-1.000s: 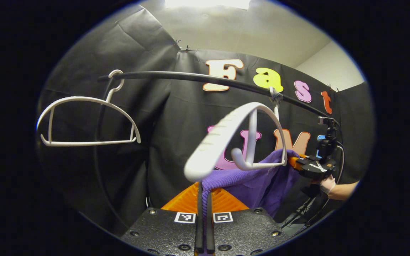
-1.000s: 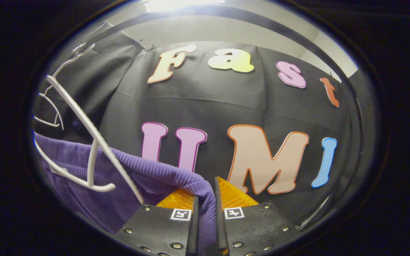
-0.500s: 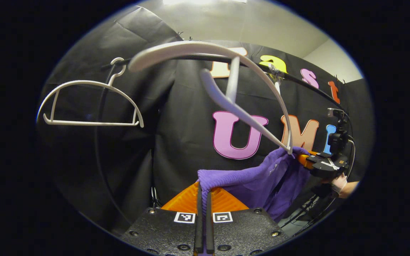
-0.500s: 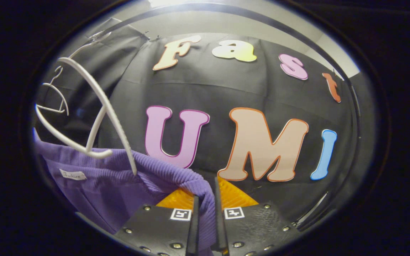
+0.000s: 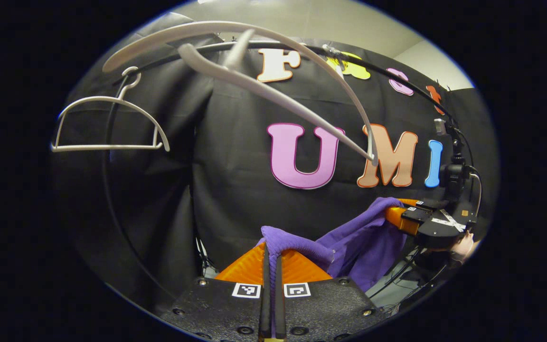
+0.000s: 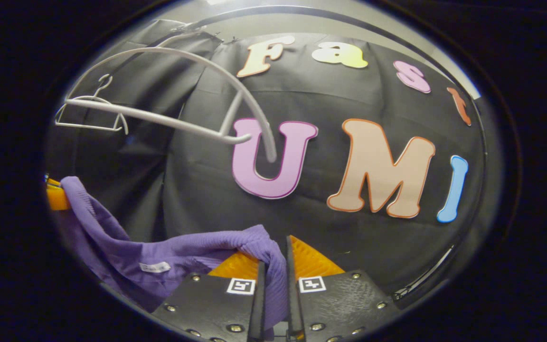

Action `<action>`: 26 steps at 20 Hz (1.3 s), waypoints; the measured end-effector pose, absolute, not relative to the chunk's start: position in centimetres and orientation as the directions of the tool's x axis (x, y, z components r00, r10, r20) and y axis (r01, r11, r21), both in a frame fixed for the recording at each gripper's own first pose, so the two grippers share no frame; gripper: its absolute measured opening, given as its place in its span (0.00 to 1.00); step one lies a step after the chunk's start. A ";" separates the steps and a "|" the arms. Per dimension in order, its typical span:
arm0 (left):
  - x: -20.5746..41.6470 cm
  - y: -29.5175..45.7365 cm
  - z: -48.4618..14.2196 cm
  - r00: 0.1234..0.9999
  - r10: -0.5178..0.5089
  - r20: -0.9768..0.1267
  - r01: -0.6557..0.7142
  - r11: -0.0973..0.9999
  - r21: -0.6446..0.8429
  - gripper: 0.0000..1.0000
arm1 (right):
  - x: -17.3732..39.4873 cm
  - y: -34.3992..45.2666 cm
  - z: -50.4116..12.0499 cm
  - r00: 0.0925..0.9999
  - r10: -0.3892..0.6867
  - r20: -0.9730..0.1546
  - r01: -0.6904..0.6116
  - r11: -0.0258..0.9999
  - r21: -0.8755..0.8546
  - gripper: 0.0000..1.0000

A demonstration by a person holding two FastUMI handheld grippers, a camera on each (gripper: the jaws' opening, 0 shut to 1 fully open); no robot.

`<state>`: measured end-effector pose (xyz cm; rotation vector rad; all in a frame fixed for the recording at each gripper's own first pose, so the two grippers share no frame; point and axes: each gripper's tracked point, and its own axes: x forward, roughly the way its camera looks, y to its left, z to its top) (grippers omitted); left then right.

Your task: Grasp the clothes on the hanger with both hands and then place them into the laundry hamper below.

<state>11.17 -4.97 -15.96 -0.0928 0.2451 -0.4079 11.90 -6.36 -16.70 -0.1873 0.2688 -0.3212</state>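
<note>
purple garment (image 5: 349, 237) | pinched in both tools | below hanger (image 5: 273, 90)

Right tongs (image 6: 273, 289) pinch purple garment (image 6: 183, 256) — hanger (image 6: 169, 102) bare.

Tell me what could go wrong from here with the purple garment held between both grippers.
The left gripper pinches only a small fold of the purple garment, so it might slip out on the way down. The cloth sags between it and the right gripper and could snag. The freed white hanger hangs tilted above and may swing.
</note>
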 end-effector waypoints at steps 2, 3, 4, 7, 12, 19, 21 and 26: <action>10.8 -6.0 -18.0 0.873 -0.414 -0.257 0.391 0.910 -0.136 0.04 | 11.4 -4.7 -18.1 0.916 -0.302 -0.264 0.249 0.945 -0.214 0.19; 10.6 -6.4 -19.0 0.865 -0.419 -0.276 0.396 0.908 -0.136 0.04 | 11.1 -3.9 -19.0 0.916 -0.286 -0.280 0.233 0.950 -0.208 0.19; 10.3 -6.9 -20.1 0.855 -0.423 -0.299 0.400 0.906 -0.139 0.04 | 10.7 -3.3 -19.8 0.914 -0.272 -0.300 0.218 0.955 -0.202 0.19; 9.4 -7.4 -22.8 0.827 -0.428 -0.365 0.398 0.904 -0.157 0.05 | 9.6 -2.0 -22.4 0.901 -0.246 -0.358 0.187 0.964 -0.190 0.19; 8.4 -8.0 -26.6 0.788 -0.423 -0.448 0.386 0.906 -0.175 0.06 | 7.8 -1.0 -26.1 0.871 -0.220 -0.439 0.154 0.971 -0.182 0.19; 5.5 -7.9 -31.2 0.728 -0.414 -0.546 0.362 0.909 -0.206 0.09 | 4.2 0.7 -31.5 0.811 -0.178 -0.557 0.106 0.982 -0.159 0.20; 4.9 -7.6 -32.4 0.712 -0.406 -0.573 0.356 0.912 -0.204 0.17 | 3.4 0.7 -32.8 0.789 -0.170 -0.590 0.098 0.983 -0.152 0.19; 3.4 -7.7 -34.1 0.681 -0.414 -0.604 0.348 0.909 -0.230 0.46 | 1.3 0.7 -36.1 0.713 -0.147 -0.685 0.076 0.988 -0.133 0.19</action>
